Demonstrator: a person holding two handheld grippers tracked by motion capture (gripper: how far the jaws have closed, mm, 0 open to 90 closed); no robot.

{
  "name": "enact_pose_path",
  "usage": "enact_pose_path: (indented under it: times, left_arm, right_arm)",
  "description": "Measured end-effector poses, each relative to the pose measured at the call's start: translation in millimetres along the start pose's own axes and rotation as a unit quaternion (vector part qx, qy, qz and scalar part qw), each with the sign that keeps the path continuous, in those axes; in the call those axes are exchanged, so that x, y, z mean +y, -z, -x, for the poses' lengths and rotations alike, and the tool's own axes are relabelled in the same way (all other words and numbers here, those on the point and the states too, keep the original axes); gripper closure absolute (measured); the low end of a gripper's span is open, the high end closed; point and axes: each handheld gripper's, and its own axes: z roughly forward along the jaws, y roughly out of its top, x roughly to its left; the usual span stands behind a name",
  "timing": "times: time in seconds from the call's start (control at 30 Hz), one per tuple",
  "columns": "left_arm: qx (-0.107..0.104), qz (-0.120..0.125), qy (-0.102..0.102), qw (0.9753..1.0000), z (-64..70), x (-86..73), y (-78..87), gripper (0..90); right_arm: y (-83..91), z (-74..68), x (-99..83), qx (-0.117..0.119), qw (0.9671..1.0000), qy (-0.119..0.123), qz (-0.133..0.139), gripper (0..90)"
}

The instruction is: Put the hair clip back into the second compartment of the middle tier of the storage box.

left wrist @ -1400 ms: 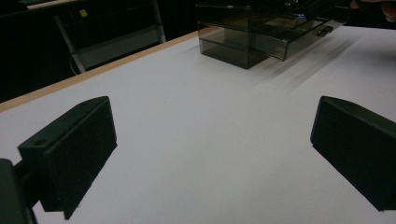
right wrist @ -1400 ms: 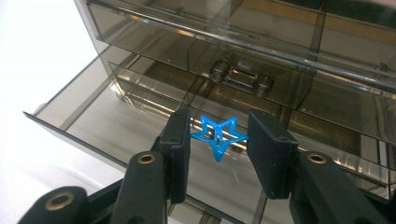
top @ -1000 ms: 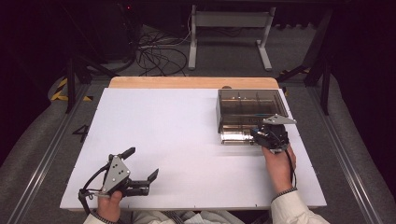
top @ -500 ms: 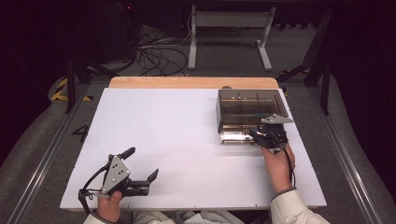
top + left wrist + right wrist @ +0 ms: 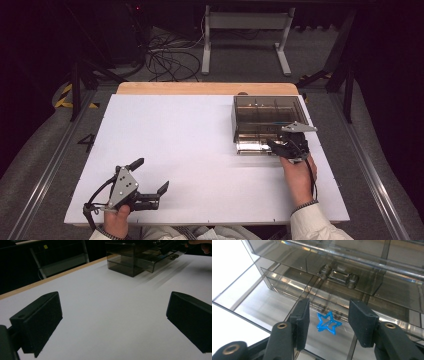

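Note:
A smoky clear drawer box (image 5: 267, 114) stands at the table's back right. Its lowest drawer (image 5: 254, 147) is pulled out toward the person. In the right gripper view a small blue star (image 5: 327, 324) lies flat on the floor of that drawer (image 5: 259, 305). My right gripper (image 5: 329, 312) is open just above the star, one jaw on each side and neither touching it. In the high view the right gripper (image 5: 281, 147) is at the drawer's front right corner. My left gripper (image 5: 151, 176) stands wide open over bare table near the front left, nothing between its jaws (image 5: 113, 312).
The white table top (image 5: 190, 145) spreads wide between the two hands. A closed upper drawer with a clear handle (image 5: 338, 276) sits right above the open one. Cables and a metal stand (image 5: 245, 30) are on the floor beyond the table.

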Motion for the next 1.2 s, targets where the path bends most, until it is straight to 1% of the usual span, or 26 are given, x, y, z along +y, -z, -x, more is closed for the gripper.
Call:
enact_pose_path:
  times: [0.2,0.37,0.67,0.8,0.9,1.0,1.1,1.2]
  left_arm:
    - [0.002,0.0,0.0,1.0,-0.3,-0.4,1.0,1.0]
    - [0.005,0.0,0.002,1.0,-0.9,-0.8,3.8,0.9]
    - [0.007,0.002,0.001,1.0,-0.1,-0.6,4.5,0.9]
    - [0.007,0.0,0.001,1.0,-0.6,-1.0,4.7,1.0]
    - [0.007,0.002,0.004,1.0,-1.2,-0.9,5.1,0.9]
    - [0.007,0.002,0.005,1.0,-1.4,-0.7,4.9,0.9]
    - [0.008,0.002,0.003,1.0,-1.9,-0.4,4.7,1.0]
    - [0.007,0.002,0.004,1.0,-1.5,-0.1,4.4,1.0]
  right_arm:
    - [13.8,0.6,4.3,0.002,0.9997,-0.002,0.023,49.4]
    - [24.7,-0.6,8.3,0.003,0.9992,0.003,0.04,47.8]
    - [35.1,-5.6,11.3,0.006,0.9986,0.014,0.051,46.9]
    - [38.3,-5.2,12.2,0.006,0.9983,0.015,0.056,46.5]
    - [41.4,-5.5,12.9,0.011,0.9981,0.013,0.059,45.1]
    - [47.3,-8.0,13.5,0.018,0.9972,0.028,0.066,41.7]
    - [56.1,-12.0,14.8,0.018,0.996,0.056,0.068,38.2]
    - [64.0,-13.5,15.5,0.037,0.9947,0.055,0.079,34.2]
